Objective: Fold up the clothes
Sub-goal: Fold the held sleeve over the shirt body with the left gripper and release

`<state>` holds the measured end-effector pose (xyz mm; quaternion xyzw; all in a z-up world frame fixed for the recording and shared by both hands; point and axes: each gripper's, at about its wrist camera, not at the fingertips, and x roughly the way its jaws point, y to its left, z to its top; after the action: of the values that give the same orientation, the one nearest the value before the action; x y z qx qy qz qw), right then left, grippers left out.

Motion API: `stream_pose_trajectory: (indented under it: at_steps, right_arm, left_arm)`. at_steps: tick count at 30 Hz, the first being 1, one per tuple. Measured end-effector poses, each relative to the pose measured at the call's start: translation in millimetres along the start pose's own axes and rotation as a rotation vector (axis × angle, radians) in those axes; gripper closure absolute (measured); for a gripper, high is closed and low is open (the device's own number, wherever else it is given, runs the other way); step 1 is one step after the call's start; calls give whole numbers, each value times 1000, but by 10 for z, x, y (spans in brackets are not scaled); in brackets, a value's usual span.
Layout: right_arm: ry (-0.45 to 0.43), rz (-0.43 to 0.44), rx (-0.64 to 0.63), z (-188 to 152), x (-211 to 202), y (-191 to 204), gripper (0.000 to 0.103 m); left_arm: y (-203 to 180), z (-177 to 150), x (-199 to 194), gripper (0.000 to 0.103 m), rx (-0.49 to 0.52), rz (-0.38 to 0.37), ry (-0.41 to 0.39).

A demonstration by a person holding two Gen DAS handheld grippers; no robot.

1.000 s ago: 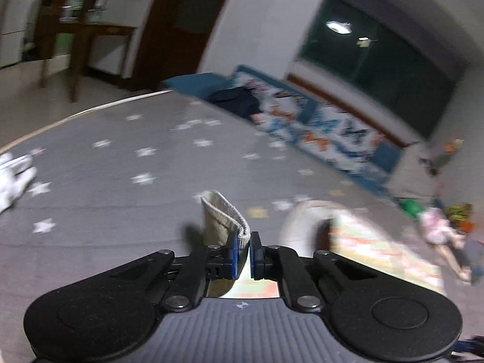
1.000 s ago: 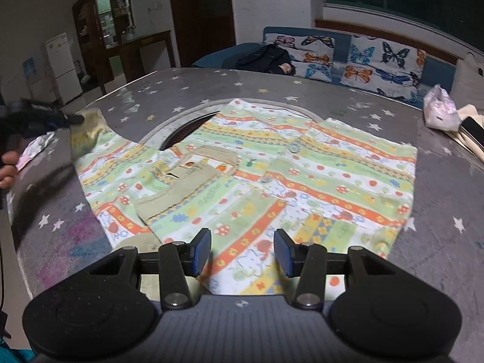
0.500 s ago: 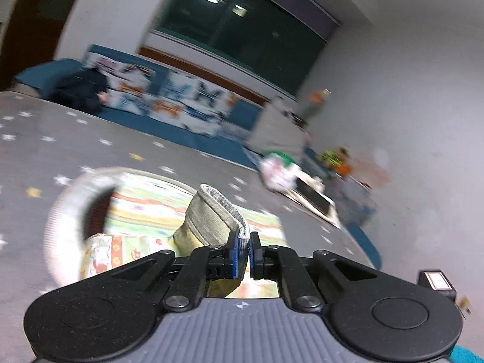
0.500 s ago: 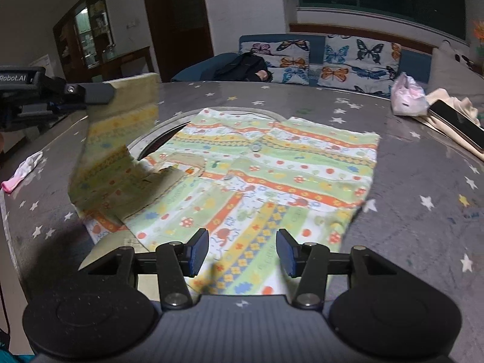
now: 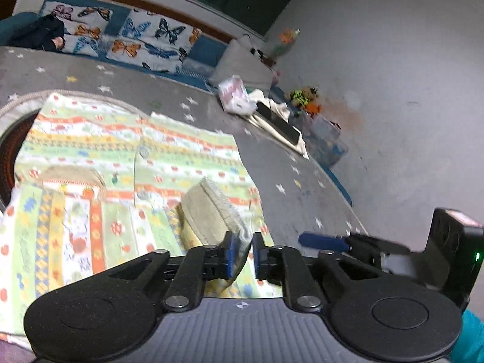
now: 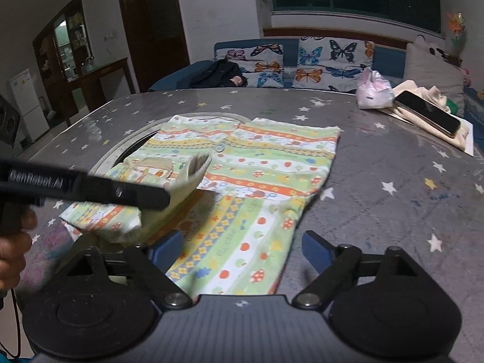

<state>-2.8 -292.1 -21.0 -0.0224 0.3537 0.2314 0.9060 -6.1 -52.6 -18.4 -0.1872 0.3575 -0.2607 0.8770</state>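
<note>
A child's patterned shirt [image 6: 266, 163] with green, orange and yellow stripes lies flat on the grey star-print table [image 6: 393, 187]; it also shows in the left wrist view [image 5: 90, 157]. My left gripper [image 5: 243, 252] is shut on the beige cuff [image 5: 211, 208] of its sleeve, held folded over the shirt's body. In the right wrist view the left gripper [image 6: 169, 195] reaches in from the left with the cuff [image 6: 196, 169]. My right gripper [image 6: 242, 249] is open and empty above the shirt's near hem.
A phone [image 6: 426, 115] on cream cloth and a pink plastic bag [image 6: 373, 90] sit at the table's far right. A round inset ring [image 6: 121, 148] lies under the shirt's left side. A butterfly-print sofa [image 6: 302, 63] stands behind the table.
My left gripper has carried the sleeve cuff from the table's left side rightward over the shirt's body. My right gripper has stayed open near the hem.
</note>
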Motion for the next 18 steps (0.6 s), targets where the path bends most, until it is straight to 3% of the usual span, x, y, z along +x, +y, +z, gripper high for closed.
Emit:
stream_pose_trajectory:
  at_steps: [4, 6, 9, 14, 18]
  right_arm:
    - [-16, -18, 0, 21, -44, -18, 5]
    - [-27, -21, -5, 54, -49, -12, 4]
    - [-37, -23, -20, 130, -2, 39, 3]
    - [-39, -17, -59, 299, 200, 185, 0]
    - [-27, -37, -106, 431, 442, 307, 0]
  left_arm:
    - [34, -16, -153, 71, 31, -10, -20]
    - [110, 0, -252, 71, 31, 7, -42]
    - [295, 53, -376, 71, 23, 89, -64]
    - [622, 174, -422, 73, -6, 224, -66]
    - [787, 223, -376, 74, -12, 281, -53]
